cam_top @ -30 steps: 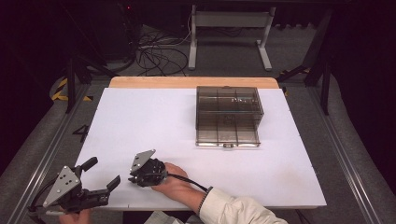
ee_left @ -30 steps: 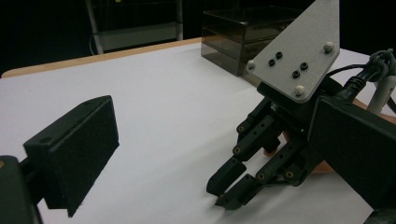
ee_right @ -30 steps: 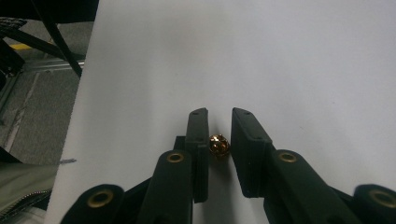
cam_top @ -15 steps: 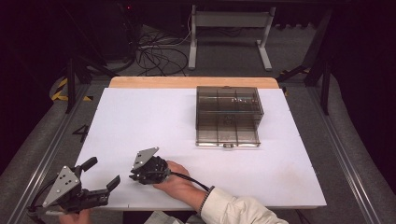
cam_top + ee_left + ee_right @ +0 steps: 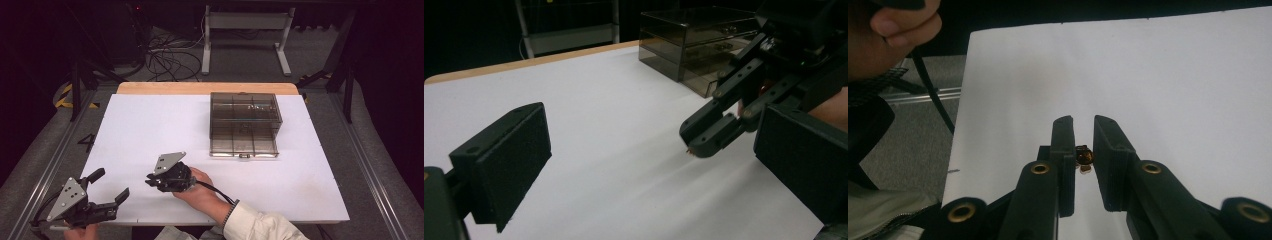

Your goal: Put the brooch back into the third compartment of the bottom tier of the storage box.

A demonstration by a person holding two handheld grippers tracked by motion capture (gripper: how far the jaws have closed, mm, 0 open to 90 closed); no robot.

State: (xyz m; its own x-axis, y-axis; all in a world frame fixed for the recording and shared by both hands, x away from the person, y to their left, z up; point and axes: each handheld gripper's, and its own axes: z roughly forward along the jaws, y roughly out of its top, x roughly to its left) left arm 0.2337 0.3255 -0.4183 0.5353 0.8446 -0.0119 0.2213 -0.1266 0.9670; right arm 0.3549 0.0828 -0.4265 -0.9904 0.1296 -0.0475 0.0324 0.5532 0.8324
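Amber bead point(image 5: 1084, 156) pinched inside right gripper point(image 5: 1083, 145).

Small amber-brown glossy bead point(image 5: 1084, 156); matt black right gripper point(image 5: 1083, 145); plain white table sheet point(image 5: 150, 130); smoke-grey translucent plastic drawer box point(image 5: 244, 125).

Table point(image 5: 150, 125) lit bright from above, surroundings nearly black (soft shadows only); close-up jaws look blurry, whole thing kinda grainy.
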